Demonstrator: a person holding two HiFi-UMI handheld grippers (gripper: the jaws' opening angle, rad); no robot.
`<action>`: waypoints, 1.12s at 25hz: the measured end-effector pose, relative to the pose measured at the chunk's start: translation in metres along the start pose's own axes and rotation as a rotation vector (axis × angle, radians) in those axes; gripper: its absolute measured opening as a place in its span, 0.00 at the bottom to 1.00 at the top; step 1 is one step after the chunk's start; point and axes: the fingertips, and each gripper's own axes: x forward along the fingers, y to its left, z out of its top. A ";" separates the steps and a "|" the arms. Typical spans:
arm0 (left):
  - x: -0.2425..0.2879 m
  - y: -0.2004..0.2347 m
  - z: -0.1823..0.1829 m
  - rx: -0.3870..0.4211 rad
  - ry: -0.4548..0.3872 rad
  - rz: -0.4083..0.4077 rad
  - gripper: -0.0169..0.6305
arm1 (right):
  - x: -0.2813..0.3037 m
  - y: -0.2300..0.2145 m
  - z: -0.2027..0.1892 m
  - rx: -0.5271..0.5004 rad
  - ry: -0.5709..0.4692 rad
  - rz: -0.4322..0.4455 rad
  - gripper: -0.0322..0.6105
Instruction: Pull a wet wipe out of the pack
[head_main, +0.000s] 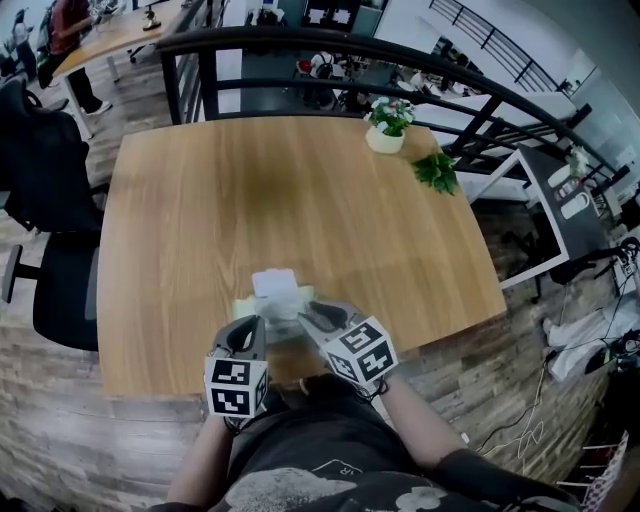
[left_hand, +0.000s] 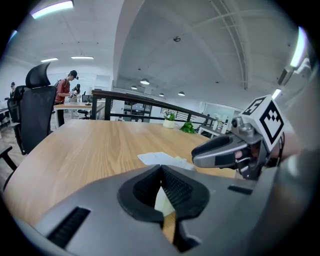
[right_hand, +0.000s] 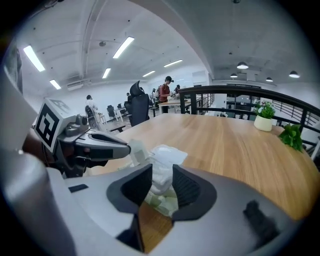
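Near the front edge of the wooden table (head_main: 250, 190) lies a pale yellow-green wet wipe pack (head_main: 243, 307). A crumpled white wipe (head_main: 275, 283) stands out of its top. My left gripper (head_main: 258, 322) is at the pack's left end, shut on the pack's thin edge (left_hand: 164, 202). My right gripper (head_main: 305, 312) comes in from the right. Its jaws stand apart, and the white wipe (right_hand: 162, 157) rises in the gap between the pads without being pinched. In the right gripper view the left gripper (right_hand: 125, 147) holds a pale flap of the pack.
A small white pot with a plant (head_main: 385, 130) and a loose green sprig (head_main: 437, 170) sit at the table's far right. A black office chair (head_main: 60, 290) stands at the left side. A black railing (head_main: 300, 40) runs behind the table. People work at desks far off.
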 end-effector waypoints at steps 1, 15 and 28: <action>0.000 0.001 -0.001 -0.005 0.002 0.007 0.05 | 0.003 0.001 -0.002 -0.020 0.014 0.016 0.23; -0.003 0.001 -0.003 -0.022 0.055 0.097 0.05 | 0.025 0.002 -0.007 -0.169 0.070 0.165 0.28; -0.004 -0.001 -0.002 -0.044 0.074 0.142 0.05 | 0.031 0.008 -0.017 -0.297 0.148 0.205 0.11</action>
